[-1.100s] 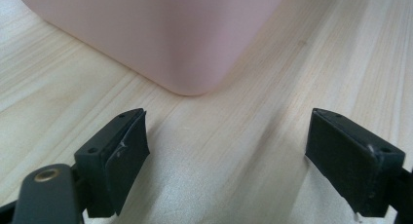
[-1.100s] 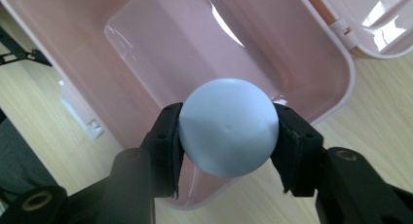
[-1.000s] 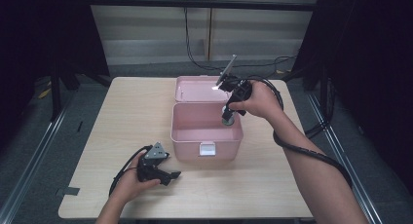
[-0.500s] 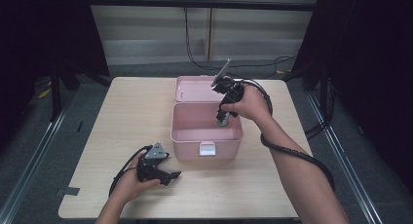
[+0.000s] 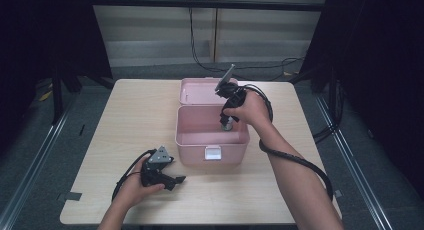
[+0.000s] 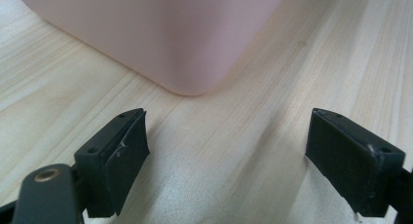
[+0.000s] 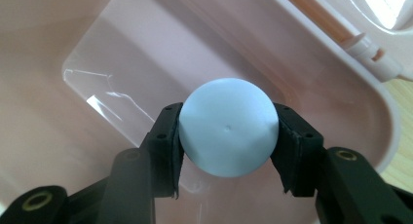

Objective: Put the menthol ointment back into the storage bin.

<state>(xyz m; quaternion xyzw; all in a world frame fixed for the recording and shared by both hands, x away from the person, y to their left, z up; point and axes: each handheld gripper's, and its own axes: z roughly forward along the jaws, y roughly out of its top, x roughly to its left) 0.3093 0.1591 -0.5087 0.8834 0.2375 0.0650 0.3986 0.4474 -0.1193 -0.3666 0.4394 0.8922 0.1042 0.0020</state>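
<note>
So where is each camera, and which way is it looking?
High view: above the person's side, looking forward and down at the table; both forearms show.
Left gripper view: on the left gripper, low over the table, facing the pink box; its open fingers show.
Right gripper view: on the right gripper, looking down into the box; its fingers clamp a pale blue ball.
All three share the pink box.

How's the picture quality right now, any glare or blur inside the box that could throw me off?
Right gripper view: bright glare streaks on the pink box floor left of the pale blue ball, and a blown-out highlight at top right; the ball itself is sharp. Left gripper view: the box wall is soft, the table grain crisp. High view: evenly lit table, dark surroundings.
</note>
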